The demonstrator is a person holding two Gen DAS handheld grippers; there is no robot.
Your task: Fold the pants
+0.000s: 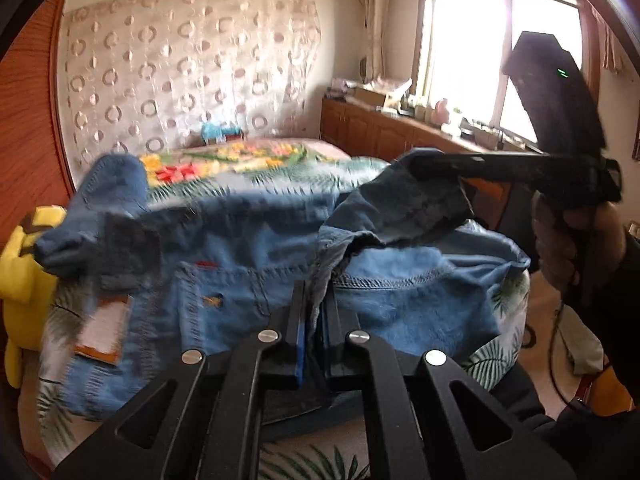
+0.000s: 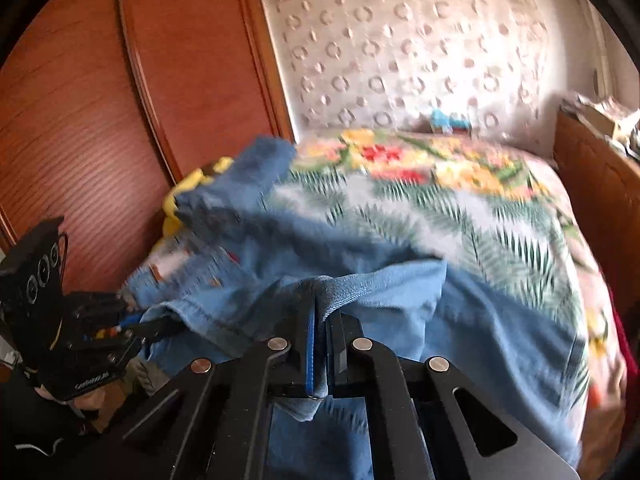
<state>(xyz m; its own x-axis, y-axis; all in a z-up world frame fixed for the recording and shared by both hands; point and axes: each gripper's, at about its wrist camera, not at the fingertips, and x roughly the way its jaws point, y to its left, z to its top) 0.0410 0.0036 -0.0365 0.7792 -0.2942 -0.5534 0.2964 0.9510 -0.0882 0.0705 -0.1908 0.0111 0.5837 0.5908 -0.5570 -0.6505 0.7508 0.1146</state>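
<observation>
In the left wrist view, the left gripper is pinching the jeans over the near end of the bed. The thin fold could be slipping out. The far leg is blurring.

In the right wrist view, the right gripper is squeezing bunched denim; its lower edge is hiding.

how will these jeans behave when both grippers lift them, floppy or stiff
Probably floppy: the jeans sag and bunch between the left gripper and right gripper. Likely heavyish, thick stitched denim. Slipping seems unlikely; both grippers pinch folds.
</observation>
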